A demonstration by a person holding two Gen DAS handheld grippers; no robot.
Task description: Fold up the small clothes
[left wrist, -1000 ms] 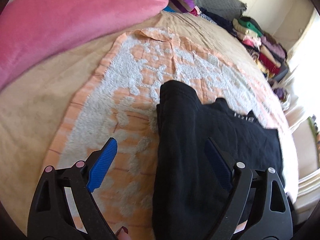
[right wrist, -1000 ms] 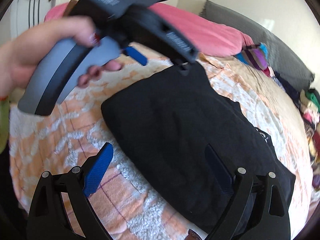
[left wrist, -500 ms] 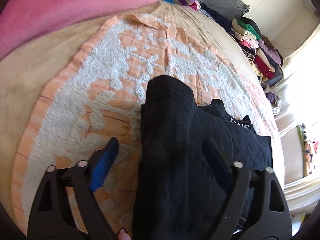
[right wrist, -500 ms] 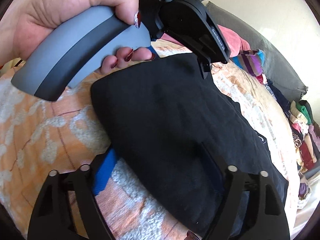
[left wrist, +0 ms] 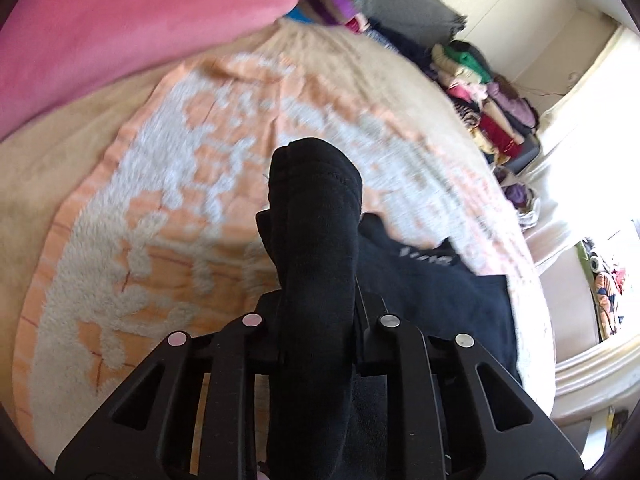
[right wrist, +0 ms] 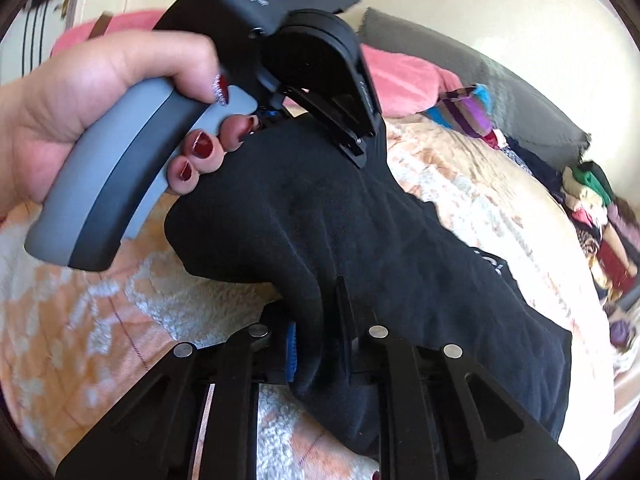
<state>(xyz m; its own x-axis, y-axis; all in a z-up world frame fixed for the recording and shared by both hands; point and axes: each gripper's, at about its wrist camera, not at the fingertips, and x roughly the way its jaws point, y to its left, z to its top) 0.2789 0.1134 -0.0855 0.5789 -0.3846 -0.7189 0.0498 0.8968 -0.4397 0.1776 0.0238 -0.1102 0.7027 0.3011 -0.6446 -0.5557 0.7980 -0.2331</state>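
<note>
Both tongs have just been closing: the right tongs (right wrist: 316, 344) and the left tongs (left wrist: 316, 320) each pinch an edge of the black garment (right wrist: 380, 240), mid-bed on the orange towel (left wrist: 160, 200). Lift evenly, keeping corners aligned while folding over.

Bright daylight, prob from the window (left wrist: 596, 128) on the right, totally blown out w/ glare. Heavy fisheye bend + dark vignette at the corners. Bedspread (left wrist: 168, 184) smeared w/ motion blur in both views; black garment (right wrist: 360, 220) so dark its folds barely show.
</note>
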